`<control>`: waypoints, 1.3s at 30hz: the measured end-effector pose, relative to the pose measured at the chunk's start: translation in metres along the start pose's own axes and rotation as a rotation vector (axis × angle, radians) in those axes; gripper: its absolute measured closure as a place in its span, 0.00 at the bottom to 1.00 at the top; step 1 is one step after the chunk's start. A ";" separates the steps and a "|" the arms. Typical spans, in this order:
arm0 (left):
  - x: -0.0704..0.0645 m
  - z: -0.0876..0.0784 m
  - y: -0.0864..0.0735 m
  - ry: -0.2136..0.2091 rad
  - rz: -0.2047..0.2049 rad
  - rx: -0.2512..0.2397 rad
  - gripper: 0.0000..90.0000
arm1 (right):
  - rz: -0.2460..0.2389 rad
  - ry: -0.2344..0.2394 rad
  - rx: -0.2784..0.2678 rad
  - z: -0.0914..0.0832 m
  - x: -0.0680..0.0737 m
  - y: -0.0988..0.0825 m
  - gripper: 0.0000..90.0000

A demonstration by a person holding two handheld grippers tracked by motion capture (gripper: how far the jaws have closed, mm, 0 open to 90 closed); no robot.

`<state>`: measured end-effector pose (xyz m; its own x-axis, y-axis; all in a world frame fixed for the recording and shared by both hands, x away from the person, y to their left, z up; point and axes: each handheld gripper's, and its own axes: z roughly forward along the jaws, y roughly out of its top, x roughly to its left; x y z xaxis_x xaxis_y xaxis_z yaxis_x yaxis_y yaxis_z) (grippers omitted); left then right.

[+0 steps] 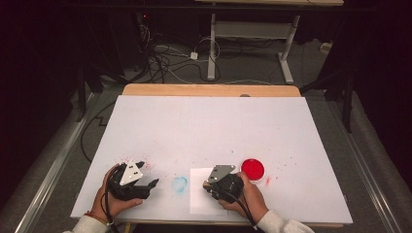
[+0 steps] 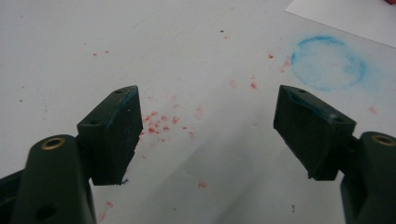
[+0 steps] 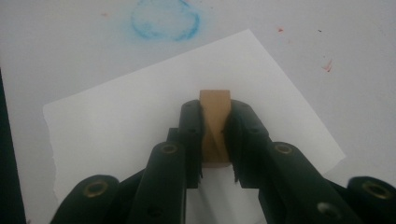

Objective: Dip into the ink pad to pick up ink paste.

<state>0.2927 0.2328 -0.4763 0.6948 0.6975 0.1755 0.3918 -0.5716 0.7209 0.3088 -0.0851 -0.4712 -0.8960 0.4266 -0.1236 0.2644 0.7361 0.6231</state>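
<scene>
Your right claw (image 3: 215,135) clamps the wooden stamp (image 3: 215,123) over the paper (image 3: 140,116), ready to print; your left claw (image 2: 208,126) gapes empty.

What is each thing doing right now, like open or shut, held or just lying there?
Left gripper: open, nothing between its jaws.
Right gripper: shut on the small tan wooden block, over the paper.
White paper sheet: lying flat on the table.
Round red dish: lying untouched on the table.
Blue ring smudge: on the table.
</scene>
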 end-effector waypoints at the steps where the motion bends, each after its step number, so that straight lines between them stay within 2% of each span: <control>1: 0.000 0.000 0.000 0.000 0.000 0.000 0.26 | 0.001 0.000 0.000 0.000 0.000 0.000 0.85; 17: 0.000 0.000 0.000 -0.001 0.003 0.001 0.26 | -0.006 -0.011 0.012 0.000 0.002 0.001 0.85; 28: 0.000 0.000 -0.001 -0.004 0.006 0.005 0.26 | 0.021 0.009 0.007 -0.002 -0.003 0.001 0.84; 32: 0.001 -0.001 -0.001 -0.003 0.005 0.000 0.26 | 0.037 0.005 -0.029 -0.013 -0.008 0.003 0.84; 35: 0.000 0.000 -0.001 -0.004 0.007 0.003 0.26 | 0.060 0.023 -0.055 -0.020 -0.010 0.004 0.84; 39: 0.000 0.000 0.000 -0.004 0.006 0.000 0.26 | 0.040 -0.017 -0.056 -0.027 -0.010 0.005 0.84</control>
<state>0.2923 0.2329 -0.4762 0.6998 0.6921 0.1771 0.3877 -0.5762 0.7195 0.3096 -0.1000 -0.4460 -0.8787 0.4643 -0.1111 0.2787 0.6878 0.6702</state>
